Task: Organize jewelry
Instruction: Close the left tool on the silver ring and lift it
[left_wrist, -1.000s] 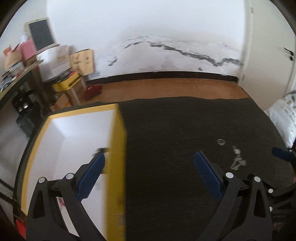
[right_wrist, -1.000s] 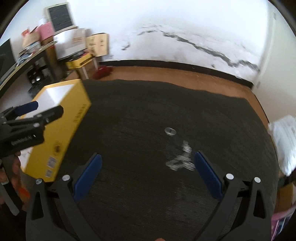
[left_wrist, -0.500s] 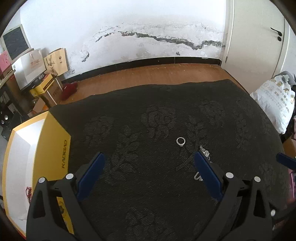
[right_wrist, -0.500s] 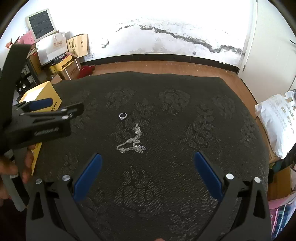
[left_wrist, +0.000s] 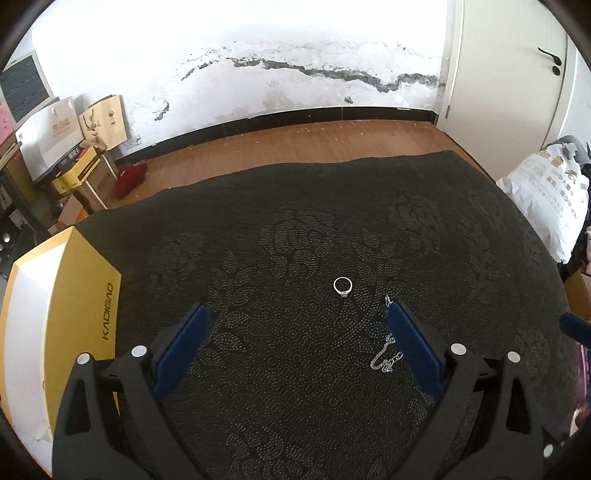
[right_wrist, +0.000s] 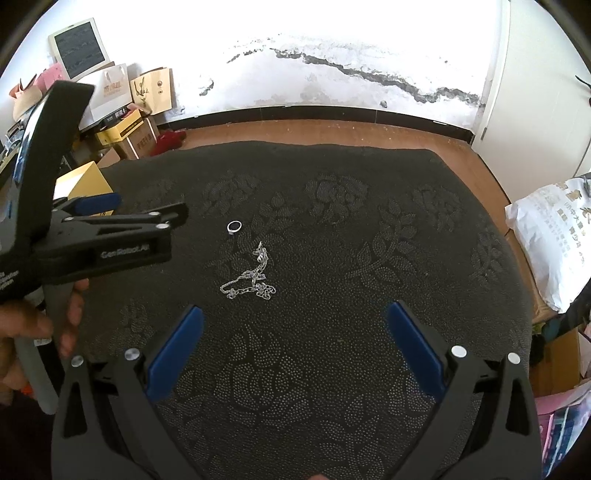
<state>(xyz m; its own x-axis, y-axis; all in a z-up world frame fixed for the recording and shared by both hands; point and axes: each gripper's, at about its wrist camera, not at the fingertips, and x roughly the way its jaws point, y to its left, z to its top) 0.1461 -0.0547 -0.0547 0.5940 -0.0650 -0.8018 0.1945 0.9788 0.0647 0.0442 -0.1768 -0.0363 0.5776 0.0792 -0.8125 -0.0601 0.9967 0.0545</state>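
Note:
A silver ring lies on the dark floral cloth, ahead of my open, empty left gripper. A tangled silver chain lies just inside the left gripper's right finger, partly hidden by it. In the right wrist view the ring and chain lie ahead and left of my open, empty right gripper. A yellow box with a white inside stands open at the left; it also shows in the right wrist view.
The left gripper and the hand holding it fill the left of the right wrist view. A white sack lies beyond the cloth's right edge. Cardboard boxes and bags stand at the far left by the wall.
The left gripper has swung right from over the yellow box to above the cloth, facing the ring and chain. The right gripper has pulled back, so the jewelry sits farther ahead and left.

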